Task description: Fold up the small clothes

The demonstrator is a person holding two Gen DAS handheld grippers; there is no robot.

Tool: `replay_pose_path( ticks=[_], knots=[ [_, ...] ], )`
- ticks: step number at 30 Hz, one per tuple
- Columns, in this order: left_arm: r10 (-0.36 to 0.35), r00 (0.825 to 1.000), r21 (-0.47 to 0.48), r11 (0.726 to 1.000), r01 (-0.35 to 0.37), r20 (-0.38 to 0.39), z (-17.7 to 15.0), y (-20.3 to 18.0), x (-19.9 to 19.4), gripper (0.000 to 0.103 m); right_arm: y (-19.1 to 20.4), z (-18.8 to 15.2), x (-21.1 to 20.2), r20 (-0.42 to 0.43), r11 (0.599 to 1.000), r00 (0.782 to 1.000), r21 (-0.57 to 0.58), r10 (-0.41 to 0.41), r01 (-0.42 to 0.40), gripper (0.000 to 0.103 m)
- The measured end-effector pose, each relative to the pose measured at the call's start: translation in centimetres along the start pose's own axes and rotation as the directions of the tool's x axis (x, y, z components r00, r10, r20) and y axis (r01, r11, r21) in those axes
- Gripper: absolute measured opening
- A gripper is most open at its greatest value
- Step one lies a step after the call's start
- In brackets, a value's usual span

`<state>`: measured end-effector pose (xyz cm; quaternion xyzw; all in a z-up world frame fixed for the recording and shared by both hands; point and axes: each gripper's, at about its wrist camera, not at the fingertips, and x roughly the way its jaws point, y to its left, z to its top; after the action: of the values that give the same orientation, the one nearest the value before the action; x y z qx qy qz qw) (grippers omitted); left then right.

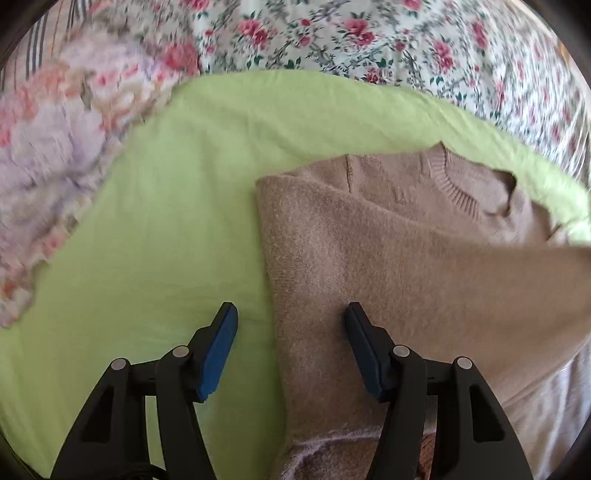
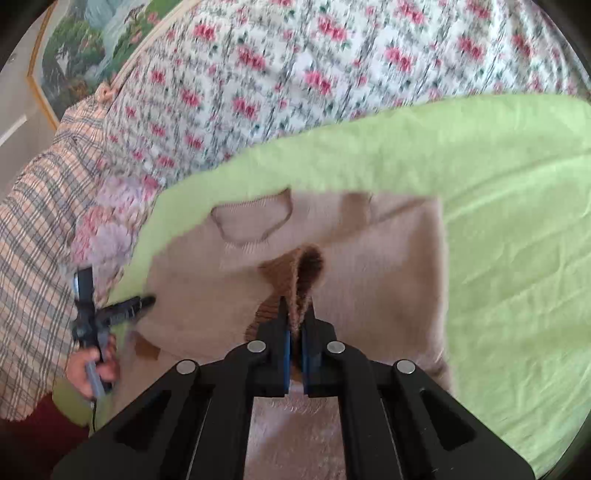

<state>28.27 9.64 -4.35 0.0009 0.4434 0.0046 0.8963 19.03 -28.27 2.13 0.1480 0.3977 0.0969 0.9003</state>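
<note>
Bedding is filling the background: a rose-print floral cover (image 1: 369, 33) is lying beyond a lime-green sheet (image 1: 147, 221), and a fuzzy pastel blanket (image 1: 55, 166) is bunching at the sheet's far left edge. The tan sweater (image 1: 388, 258) is lying on the green sheet, partly folded. The right tool (image 2: 295, 314) is clenching the sweater's ribbed cuff (image 2: 299, 295). The left tool (image 1: 291, 314) is hanging released, straddling the sweater's left edge.

No readable text, label or number shows — in either view.
</note>
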Motion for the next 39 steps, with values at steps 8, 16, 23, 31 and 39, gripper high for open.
replay_pose_path(
  ticks=[8,16,23,31,39],
  knots=[
    [0.04,0.999,0.026,0.999,-0.04,0.018,-0.4,-0.2,-0.3,0.061,-1.8,-1.6,3.9,-0.145,0.976,0.967,0.015,-0.211,0.215,0.009],
    [0.054,0.999,0.024,0.998,-0.054,0.009,-0.8,-0.4,-0.8,0.061,1.5,-1.1,6.3,-0.17,0.992,0.978,0.02,-0.122,0.128,0.01],
    [0.024,1.0,0.018,1.0,-0.025,0.014,-4.2,1.1,-5.6,0.061,-0.8,-3.1,0.3,-0.079,0.985,0.99,0.112,-0.12,0.128,0.013],
    [-0.124,0.992,-0.082,0.989,0.122,-0.016,-12.1,2.0,-13.1,0.061,-1.2,-9.5,-8.1,-0.009,0.99,1.0,0.138,0.01,-0.008,0.035],
    [-0.239,0.967,-0.104,0.968,0.229,-0.09,-20.6,1.8,-17.8,0.066,-1.2,-16.0,-12.1,-0.04,0.987,0.991,0.11,0.124,-0.119,0.035]
  ],
)
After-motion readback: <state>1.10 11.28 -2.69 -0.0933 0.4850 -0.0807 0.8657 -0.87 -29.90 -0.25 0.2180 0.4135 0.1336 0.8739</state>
